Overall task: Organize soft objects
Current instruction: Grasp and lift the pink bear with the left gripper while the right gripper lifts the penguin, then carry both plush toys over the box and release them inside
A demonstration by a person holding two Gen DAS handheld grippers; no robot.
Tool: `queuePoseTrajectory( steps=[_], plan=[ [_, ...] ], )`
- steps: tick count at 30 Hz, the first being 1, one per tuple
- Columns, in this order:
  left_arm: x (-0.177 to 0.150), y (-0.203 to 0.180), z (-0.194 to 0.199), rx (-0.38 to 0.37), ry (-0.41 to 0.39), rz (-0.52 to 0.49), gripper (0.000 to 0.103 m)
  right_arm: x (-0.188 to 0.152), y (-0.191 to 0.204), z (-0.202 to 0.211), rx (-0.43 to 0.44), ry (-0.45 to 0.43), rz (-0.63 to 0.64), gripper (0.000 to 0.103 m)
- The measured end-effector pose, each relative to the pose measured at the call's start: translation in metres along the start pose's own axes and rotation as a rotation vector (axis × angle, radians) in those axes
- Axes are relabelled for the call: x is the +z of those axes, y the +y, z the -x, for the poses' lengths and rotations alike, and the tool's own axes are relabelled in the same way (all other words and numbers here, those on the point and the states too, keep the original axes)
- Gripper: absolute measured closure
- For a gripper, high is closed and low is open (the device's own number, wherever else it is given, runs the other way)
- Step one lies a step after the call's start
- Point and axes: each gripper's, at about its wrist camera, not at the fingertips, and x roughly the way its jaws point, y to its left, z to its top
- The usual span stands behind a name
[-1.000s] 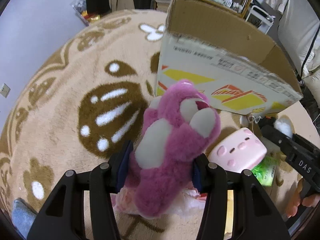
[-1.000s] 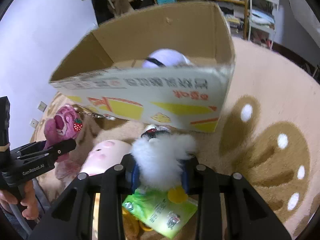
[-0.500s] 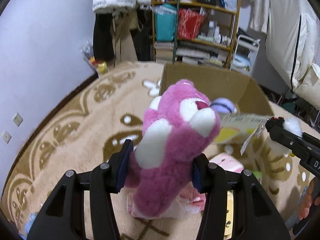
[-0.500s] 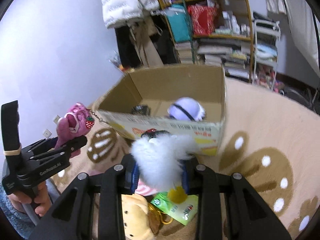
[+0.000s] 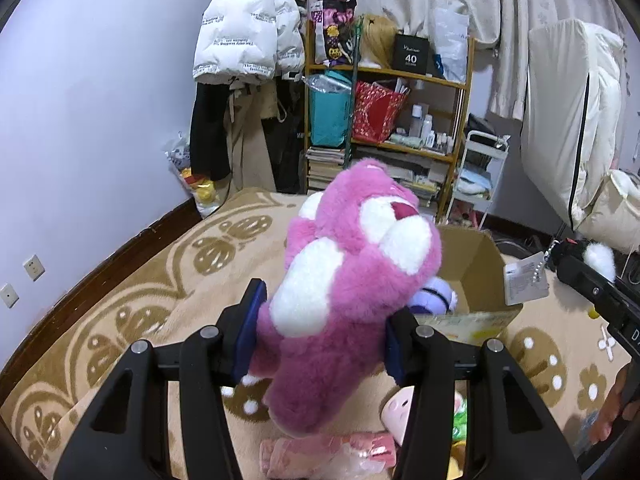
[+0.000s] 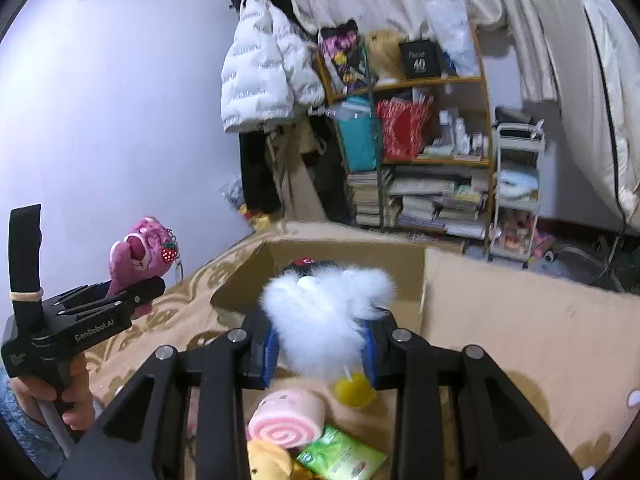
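I hold both loads just short of the open cardboard box: left hand-held gripper clamps the pink plush bear, right hand-held gripper clamps the white fluffy toy, nearer its opening.

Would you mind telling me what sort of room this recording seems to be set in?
Most likely a lived-in bedroom or spare room at home: a patterned carpet covers the floor, a puffer jacket hangs on the wall, and a cluttered shelf holds books, bags and bottles.

Patterned rug under cardboard box, toys.
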Motion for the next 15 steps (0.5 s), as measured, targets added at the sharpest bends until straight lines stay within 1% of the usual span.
queuePoseTrajectory(
  steps=[3,9,15],
  plan=[
    [0.007,-0.002,-0.003,-0.009,-0.015,-0.004,0.053,0.007,0.001,0.002,0.003,-0.026,0.011,0.068],
    [0.023,-0.009,-0.017,-0.017,-0.041,-0.033,0.053,0.019,-0.003,-0.011,0.016,-0.047,0.018,0.068],
    [0.027,-0.014,-0.038,-0.017,-0.023,-0.053,0.053,0.021,-0.010,-0.030,0.024,-0.038,0.007,0.068]
  ],
)
